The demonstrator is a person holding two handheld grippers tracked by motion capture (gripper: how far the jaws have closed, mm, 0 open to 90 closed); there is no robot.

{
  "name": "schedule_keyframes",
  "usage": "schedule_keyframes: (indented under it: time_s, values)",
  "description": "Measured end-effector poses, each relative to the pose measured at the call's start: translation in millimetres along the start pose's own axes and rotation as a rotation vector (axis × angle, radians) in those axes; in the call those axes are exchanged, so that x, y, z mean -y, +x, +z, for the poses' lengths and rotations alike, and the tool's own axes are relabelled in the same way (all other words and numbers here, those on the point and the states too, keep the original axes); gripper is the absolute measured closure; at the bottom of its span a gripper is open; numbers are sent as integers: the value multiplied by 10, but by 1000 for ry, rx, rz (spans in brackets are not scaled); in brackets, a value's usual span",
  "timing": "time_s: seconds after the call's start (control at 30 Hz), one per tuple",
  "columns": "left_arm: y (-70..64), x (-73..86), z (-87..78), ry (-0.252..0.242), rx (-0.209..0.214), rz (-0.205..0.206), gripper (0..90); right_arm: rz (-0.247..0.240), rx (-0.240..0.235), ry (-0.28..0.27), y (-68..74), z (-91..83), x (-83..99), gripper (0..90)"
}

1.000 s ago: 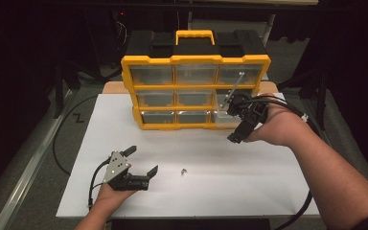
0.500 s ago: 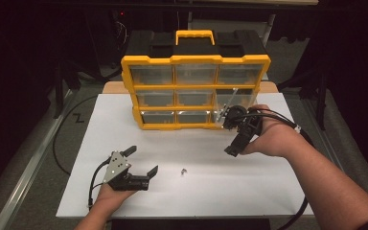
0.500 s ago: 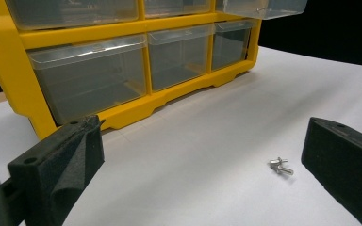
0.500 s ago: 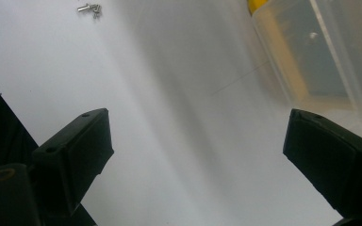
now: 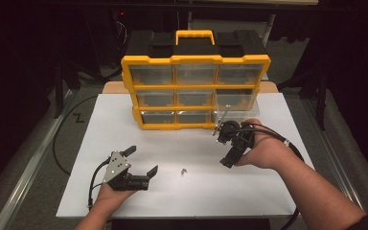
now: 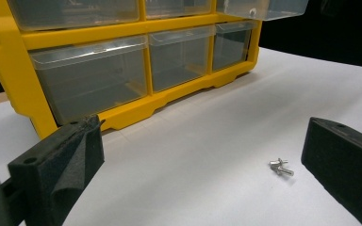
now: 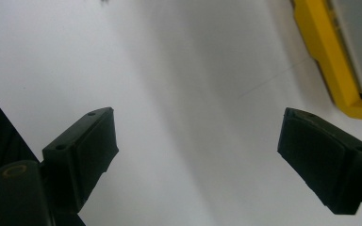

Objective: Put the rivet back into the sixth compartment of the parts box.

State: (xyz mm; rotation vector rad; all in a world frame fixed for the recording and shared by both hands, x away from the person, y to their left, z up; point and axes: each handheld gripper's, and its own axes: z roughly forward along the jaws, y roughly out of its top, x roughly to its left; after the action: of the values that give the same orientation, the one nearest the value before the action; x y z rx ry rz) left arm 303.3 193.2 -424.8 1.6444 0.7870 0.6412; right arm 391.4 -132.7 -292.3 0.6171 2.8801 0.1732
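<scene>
My left gripper (image 5: 141, 160) rests low on the white table (image 5: 268, 191) with its jaws spread wide and nothing between them. In the left gripper view a small metal wing screw (image 6: 281, 167) lies on the white surface near the inside of the right-hand jaw, apart from it; in the high view that screw (image 5: 184, 170) sits just right of the left gripper. My right gripper (image 5: 226, 148) is near the lower right corner of the yellow drawer organizer (image 5: 195, 91), jaws pointing down at the table, also spread and holding nothing. One clear drawer (image 5: 235, 101) on the organizer's right side stands pulled out.
</scene>
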Motion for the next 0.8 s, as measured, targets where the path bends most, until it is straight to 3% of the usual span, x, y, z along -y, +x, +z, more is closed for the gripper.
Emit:
schedule_keyframes:
  time_s: [0.4,0.8]
  values:
    - [0,0,-1,0,3,-1,7,-11,-2,-5,125,312,-13,162]
    - [-1,0,0,0,6,1,7,-18,-48,-18,267,646,-37,171]
